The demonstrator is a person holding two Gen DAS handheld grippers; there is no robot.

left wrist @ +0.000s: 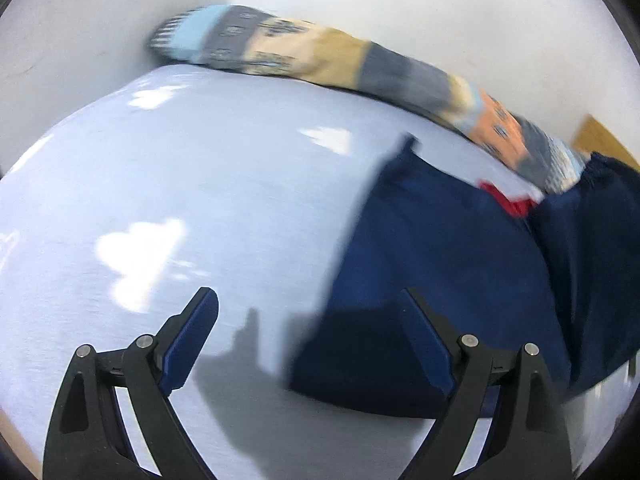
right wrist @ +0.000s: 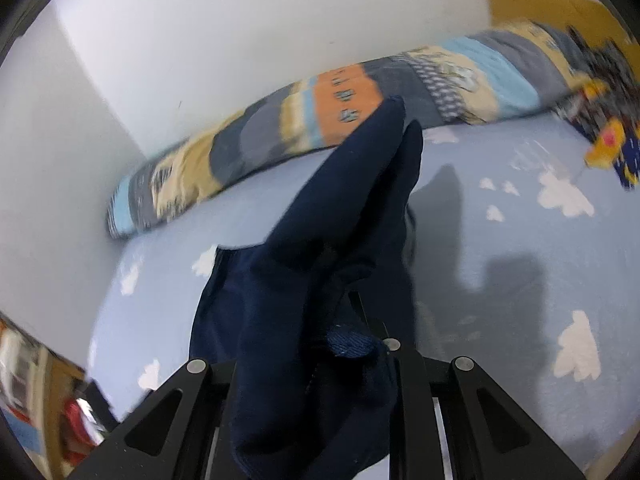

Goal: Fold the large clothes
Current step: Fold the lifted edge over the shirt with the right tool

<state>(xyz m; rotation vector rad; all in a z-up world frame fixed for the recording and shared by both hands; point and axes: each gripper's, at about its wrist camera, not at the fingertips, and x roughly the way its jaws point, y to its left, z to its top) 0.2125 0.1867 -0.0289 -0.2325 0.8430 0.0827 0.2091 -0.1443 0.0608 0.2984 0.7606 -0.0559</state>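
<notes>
A dark navy garment [left wrist: 448, 264] lies on the light blue bed sheet [left wrist: 200, 184], at the right of the left wrist view, with a red and white patch at its far edge. My left gripper [left wrist: 310, 300] is open and empty, just above the sheet at the garment's near left edge. My right gripper [right wrist: 344, 320] is shut on a bunch of the navy garment [right wrist: 332, 240], which drapes over its fingers and hides them. The cloth rises to a point ahead of it.
A long striped bolster pillow [left wrist: 320, 56] lies along the white wall at the bed's far edge; it also shows in the right wrist view [right wrist: 360, 96]. A patterned dark cloth [right wrist: 608, 120] lies at the far right. Cluttered shelves [right wrist: 48, 400] stand beyond the bed's left edge.
</notes>
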